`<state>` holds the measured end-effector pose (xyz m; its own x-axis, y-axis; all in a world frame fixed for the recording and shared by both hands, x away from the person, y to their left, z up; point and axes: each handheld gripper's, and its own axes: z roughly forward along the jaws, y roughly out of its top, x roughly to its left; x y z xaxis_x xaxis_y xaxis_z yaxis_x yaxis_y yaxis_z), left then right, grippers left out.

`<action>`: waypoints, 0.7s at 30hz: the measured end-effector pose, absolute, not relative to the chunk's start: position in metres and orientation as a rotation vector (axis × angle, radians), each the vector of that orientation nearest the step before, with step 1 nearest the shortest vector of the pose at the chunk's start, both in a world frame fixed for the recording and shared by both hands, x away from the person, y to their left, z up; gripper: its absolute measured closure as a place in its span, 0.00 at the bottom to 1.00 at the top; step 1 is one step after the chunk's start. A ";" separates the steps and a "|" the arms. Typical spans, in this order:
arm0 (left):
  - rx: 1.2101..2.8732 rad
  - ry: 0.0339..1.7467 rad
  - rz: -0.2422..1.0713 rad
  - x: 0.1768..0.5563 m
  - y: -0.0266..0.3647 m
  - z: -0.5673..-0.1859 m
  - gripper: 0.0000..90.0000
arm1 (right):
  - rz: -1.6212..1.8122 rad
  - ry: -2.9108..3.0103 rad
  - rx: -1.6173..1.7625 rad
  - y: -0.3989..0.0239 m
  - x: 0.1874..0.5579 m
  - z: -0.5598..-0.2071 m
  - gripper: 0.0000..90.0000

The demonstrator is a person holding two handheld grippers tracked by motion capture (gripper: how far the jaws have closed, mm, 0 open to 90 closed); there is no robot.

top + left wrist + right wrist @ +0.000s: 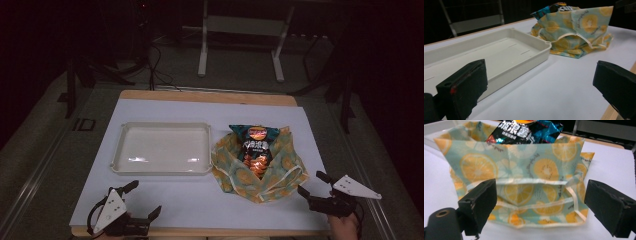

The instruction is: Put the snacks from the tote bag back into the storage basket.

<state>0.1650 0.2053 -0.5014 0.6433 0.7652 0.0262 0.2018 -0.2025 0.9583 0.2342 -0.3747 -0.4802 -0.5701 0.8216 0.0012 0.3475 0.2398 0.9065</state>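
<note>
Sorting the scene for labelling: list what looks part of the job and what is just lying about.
Likely in play:
snack packet
orange-print bag around it
white tray
left claw, open
right claw, open

Lying about:
metal stand
floor cables

dark room; white metal frame [240,37] on grey floor [45,150] beyond the table [207,96].

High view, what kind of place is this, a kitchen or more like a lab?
Probably a lab or recording room, not a kitchen: a white-covered wooden table stands in a dark room, black cables trail over the grey floor, and a bare white metal stand stands behind it.
</note>
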 end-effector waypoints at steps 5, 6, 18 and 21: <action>1.751 0.765 0.599 0.165 0.201 -0.499 0.00 | 1.312 2.054 1.068 -0.381 0.228 -0.482 0.12; 1.751 0.763 0.598 0.165 0.201 -0.499 0.00 | 1.320 2.055 1.070 -0.382 0.227 -0.482 0.12; 1.788 0.725 0.552 0.165 0.192 -0.499 0.00 | 1.294 2.186 1.046 -0.376 0.219 -0.486 0.12; 1.772 0.730 0.555 0.163 0.192 -0.498 0.00 | 1.315 2.218 1.008 -0.369 0.221 -0.485 0.12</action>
